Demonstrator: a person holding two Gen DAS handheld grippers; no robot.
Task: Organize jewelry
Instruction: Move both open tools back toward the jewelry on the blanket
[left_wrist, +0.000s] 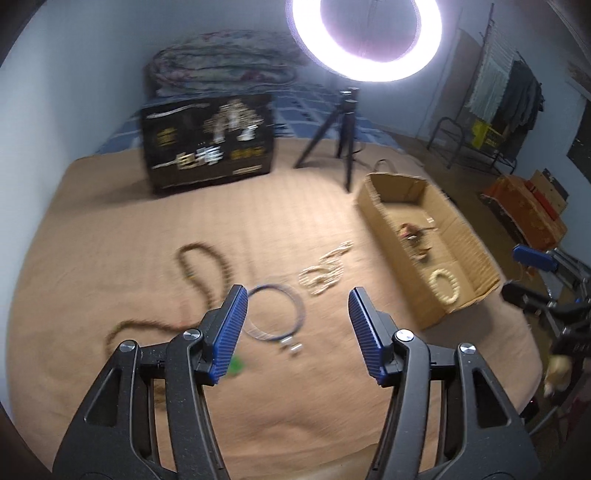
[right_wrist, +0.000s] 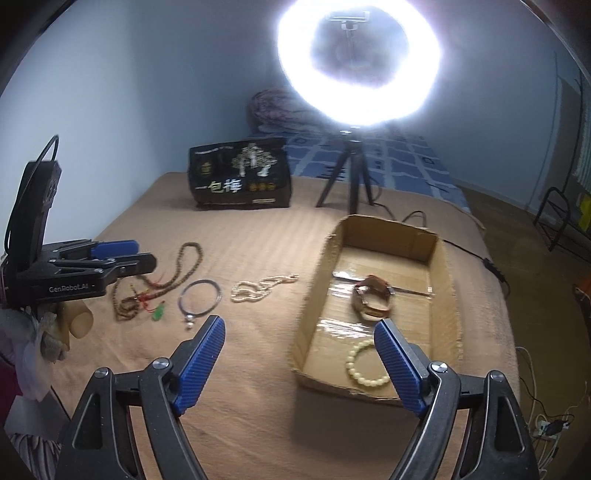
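The sorting was partly done. The cardboard box already held a pale bead bracelet at its near end and a brown watch in the middle. Three pieces lay on the tan bedspread outside it: the wooden bead necklace farthest from the box at about 9 o'clock of it, the dark cord necklace with its small pendant beside that, and the pearl necklace nearest the box wall.

The left gripper hung with its jaws wide apart and nothing between them, above the dark cord necklace, whose loop showed just past the left blue pad. The right gripper was likewise spread and empty, hovering over the near left corner of the box.

The step in hand appeared to be the next pick. It likely called for the left gripper to drop toward 12 o'clock, close on the thin cord, and carry it toward 2 o'clock into the box. The cord lay flat, so a low pinch seemed needed.
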